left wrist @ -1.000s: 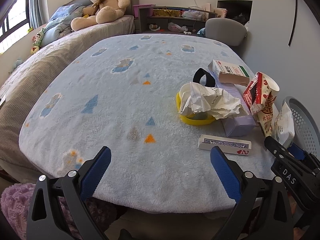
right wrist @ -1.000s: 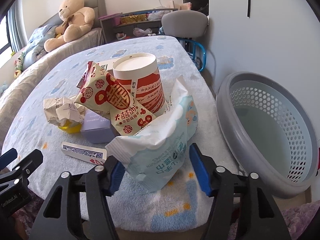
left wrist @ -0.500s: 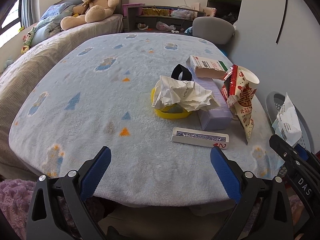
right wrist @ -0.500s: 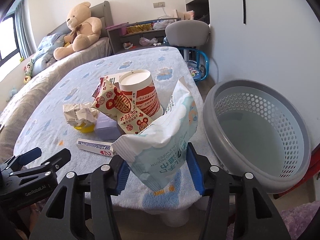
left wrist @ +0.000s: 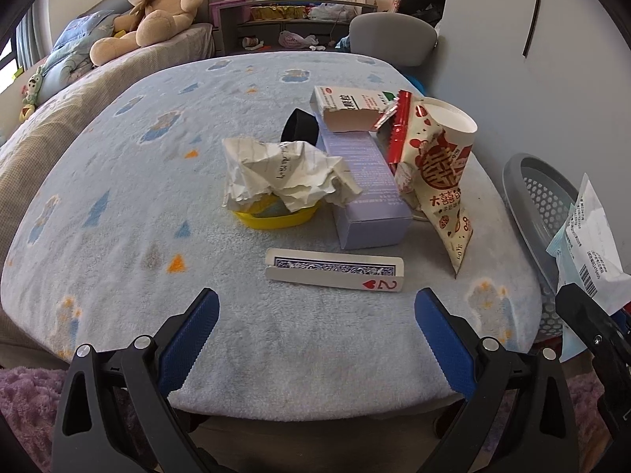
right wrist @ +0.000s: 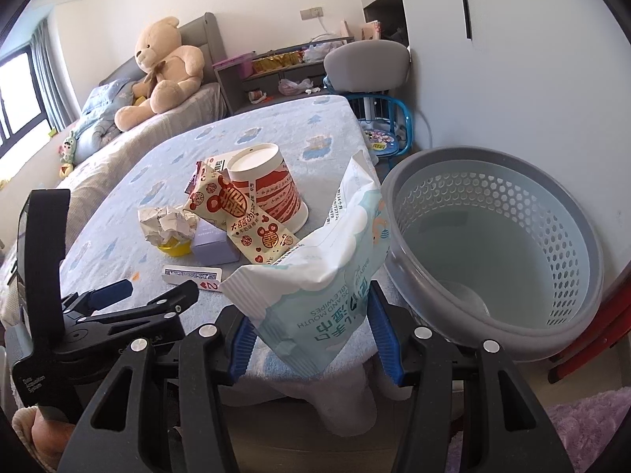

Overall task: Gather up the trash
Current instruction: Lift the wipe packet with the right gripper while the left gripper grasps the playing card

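Observation:
My right gripper (right wrist: 311, 315) is shut on a pale blue wet-wipes pack (right wrist: 327, 276), held off the table edge just left of the grey perforated basket (right wrist: 493, 154). The same pack (left wrist: 591, 252) shows at the right of the left wrist view. My left gripper (left wrist: 315, 299) is open and empty over the table's near edge. Just ahead of it lies a playing-card box (left wrist: 335, 272). Beyond sit crumpled paper (left wrist: 284, 173) on a yellow dish (left wrist: 276, 218), a purple box (left wrist: 366, 193), a red-printed snack wrapper (left wrist: 441, 181) leaning on an upturned paper cup (left wrist: 449, 118), and a torn white carton (left wrist: 347, 108).
A blue fleece cloth (left wrist: 157, 197) covers the table. A black ring (left wrist: 299, 128) lies behind the paper. The basket (left wrist: 544, 197) stands on the floor at the table's right. A grey chair (right wrist: 366, 63), a blue stool (right wrist: 388, 118) and a bed with a teddy bear (right wrist: 165, 67) lie beyond.
My right gripper has closed on the wipes pack, lifted it off the table and pulled back, with the basket fuller in view. My left gripper has shifted right, closer to the card box.

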`<state>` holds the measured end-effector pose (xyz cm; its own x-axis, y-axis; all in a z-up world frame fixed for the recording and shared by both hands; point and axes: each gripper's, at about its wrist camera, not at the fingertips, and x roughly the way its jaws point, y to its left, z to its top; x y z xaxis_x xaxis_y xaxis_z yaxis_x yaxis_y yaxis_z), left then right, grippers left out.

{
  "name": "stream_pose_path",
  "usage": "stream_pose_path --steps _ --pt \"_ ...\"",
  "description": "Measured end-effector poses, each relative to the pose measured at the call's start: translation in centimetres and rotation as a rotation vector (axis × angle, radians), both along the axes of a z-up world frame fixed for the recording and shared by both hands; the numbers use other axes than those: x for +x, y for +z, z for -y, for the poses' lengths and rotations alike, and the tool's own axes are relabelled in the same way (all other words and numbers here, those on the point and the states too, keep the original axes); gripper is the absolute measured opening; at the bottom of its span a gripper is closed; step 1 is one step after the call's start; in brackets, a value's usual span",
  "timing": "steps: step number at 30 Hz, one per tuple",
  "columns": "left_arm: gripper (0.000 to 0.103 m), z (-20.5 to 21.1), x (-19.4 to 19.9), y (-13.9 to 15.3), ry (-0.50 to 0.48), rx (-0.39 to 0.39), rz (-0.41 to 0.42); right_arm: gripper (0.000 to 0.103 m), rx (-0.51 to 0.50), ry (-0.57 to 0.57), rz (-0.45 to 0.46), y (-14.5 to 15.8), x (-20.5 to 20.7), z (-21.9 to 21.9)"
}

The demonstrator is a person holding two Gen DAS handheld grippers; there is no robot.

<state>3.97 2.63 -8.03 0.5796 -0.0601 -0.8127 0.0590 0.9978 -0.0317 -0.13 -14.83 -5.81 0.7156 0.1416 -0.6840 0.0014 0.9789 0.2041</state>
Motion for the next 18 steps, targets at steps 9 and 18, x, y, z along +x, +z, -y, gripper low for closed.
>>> stream_pose_path --steps 9,18 --pt "0.095 0.9 2.0 -1.5 0.001 0.015 -0.02 0.051 0.047 0.011 0.012 0.2 -0.2 1.1" --pt "0.095 1.1 3.4 -2.7 -0.017 0.05 -0.047 0.051 0.087 0.019 0.007 0.1 0.2 1.6"
